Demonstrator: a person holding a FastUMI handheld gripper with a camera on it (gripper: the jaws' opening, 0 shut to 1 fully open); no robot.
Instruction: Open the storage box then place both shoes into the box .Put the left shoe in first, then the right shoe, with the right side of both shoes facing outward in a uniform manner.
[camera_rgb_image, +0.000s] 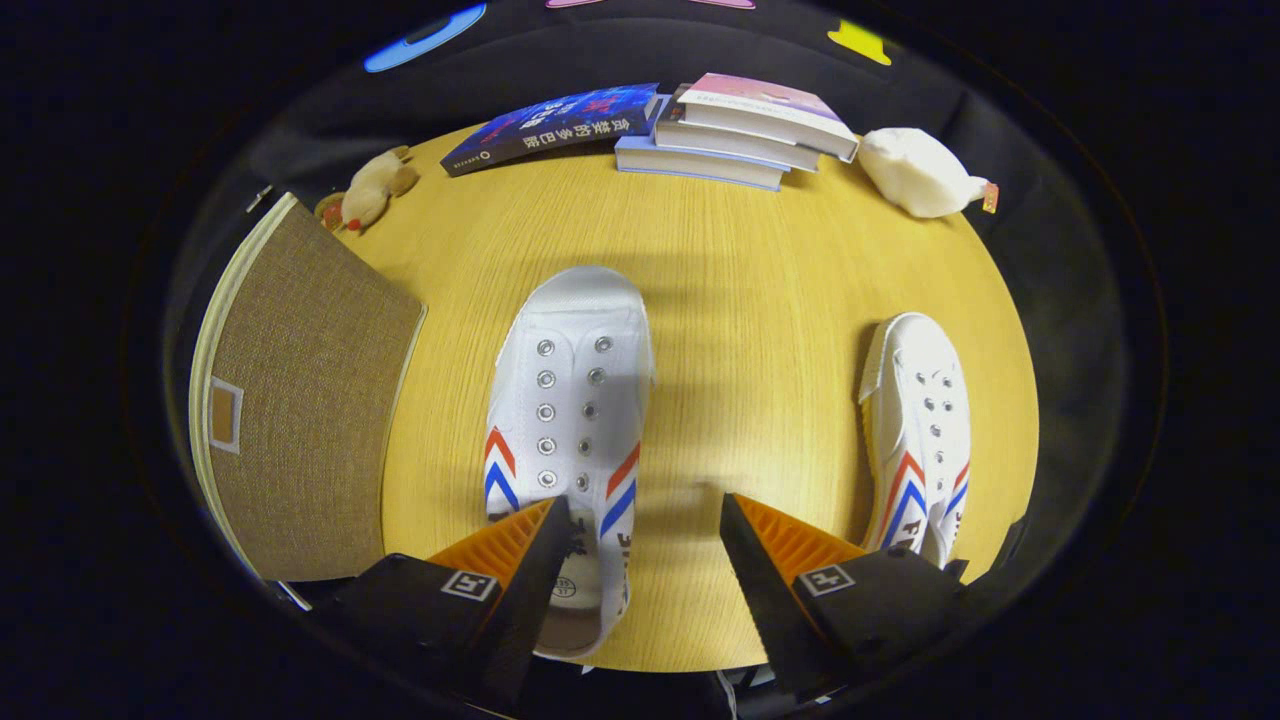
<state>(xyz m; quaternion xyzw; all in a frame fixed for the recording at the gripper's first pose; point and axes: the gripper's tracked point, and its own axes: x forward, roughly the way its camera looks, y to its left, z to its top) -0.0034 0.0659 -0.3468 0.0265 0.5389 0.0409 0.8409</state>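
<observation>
Two white canvas shoes with red and blue chevrons lie on the wooden table (760, 300), toes pointing away from me. One shoe (572, 400) lies just ahead of my gripper (645, 530), with its heel end under and beside the left finger (520, 545). The other shoe (920, 430) lies further right, beyond the right finger (770, 555). The gripper is open and holds nothing; the wide gap between its fingers spans the first shoe's right edge and bare table. The storage box (300, 400), covered in brown woven fabric, stands to the left with its lid closed.
A stack of books (740, 135) and a single blue book (555, 125) lie at the far edge of the table. A white plush toy (920, 172) sits at the far right and a small tan plush toy (375, 188) at the far left, near the box.
</observation>
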